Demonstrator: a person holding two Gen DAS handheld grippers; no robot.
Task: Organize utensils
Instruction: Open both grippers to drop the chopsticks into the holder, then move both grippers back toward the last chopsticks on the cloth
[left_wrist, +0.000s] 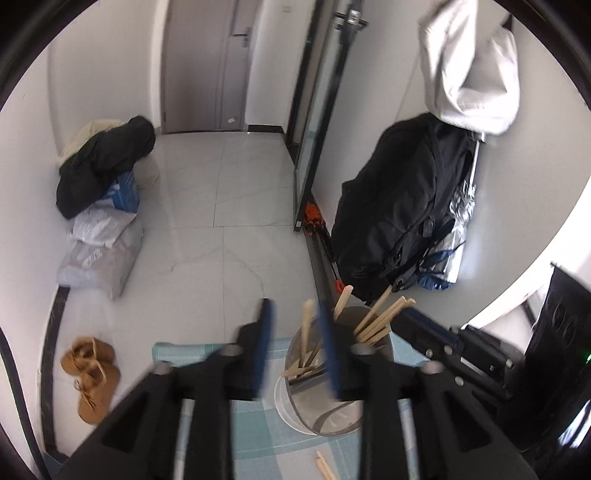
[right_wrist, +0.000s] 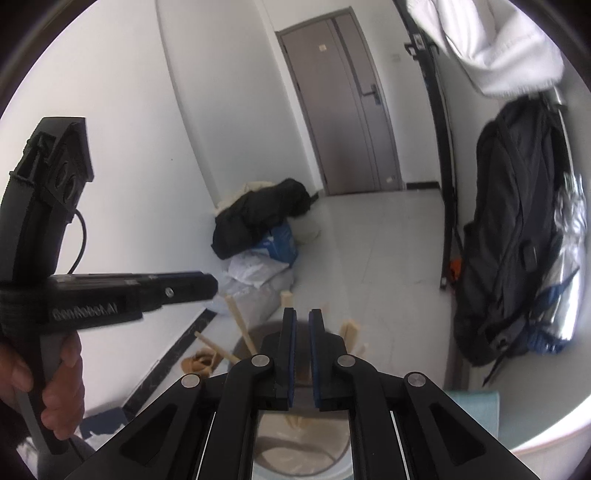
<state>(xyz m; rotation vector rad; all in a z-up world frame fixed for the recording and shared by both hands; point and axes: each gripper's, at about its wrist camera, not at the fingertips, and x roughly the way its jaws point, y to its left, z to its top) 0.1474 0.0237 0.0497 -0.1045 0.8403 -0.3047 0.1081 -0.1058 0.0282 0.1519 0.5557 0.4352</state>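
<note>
Left claw (left_wrist: 295, 314) parted, gripping nothing; right claw (right_wrist: 303, 317) nearly closed, empty; one cup (left_wrist: 317, 402); two loose chopsticks (left_wrist: 325, 467) on mat (left_wrist: 258, 424)

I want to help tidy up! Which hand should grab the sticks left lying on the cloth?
Probably left. The left gripper is open, and its camera shows the loose sticks just beside the cup. The right gripper is shut above the cup.

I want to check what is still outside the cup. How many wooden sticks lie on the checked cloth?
2, side by side on the checked cloth, in front of the clear cup: wooden sticks. The image edge cuts them off, and the left gripper may hide more.
</note>
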